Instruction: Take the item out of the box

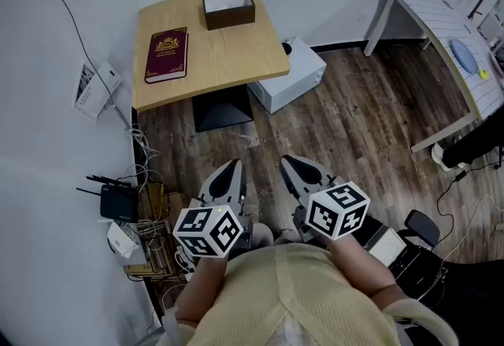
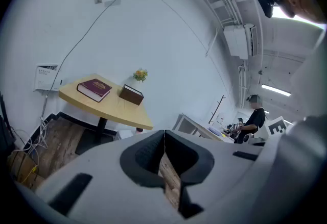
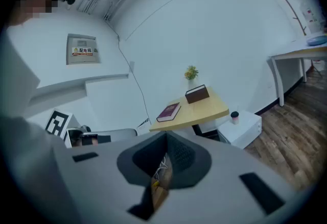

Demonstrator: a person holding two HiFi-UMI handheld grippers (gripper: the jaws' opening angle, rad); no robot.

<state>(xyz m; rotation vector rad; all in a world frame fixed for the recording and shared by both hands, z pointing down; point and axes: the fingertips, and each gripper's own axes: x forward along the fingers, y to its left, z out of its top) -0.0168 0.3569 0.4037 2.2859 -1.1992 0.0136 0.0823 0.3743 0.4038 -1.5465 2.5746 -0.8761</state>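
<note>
Hand-held gripper L (image 1: 230, 167) & hand-held gripper R (image 1: 293, 164) shut; box (image 1: 228, 9) well ahead.

On the tabletop (image 1: 228, 53) I see the box (image 1: 228, 9) toward one o'clock, the book (image 1: 166, 55) toward nine o'clock, the two lying apart.
</note>
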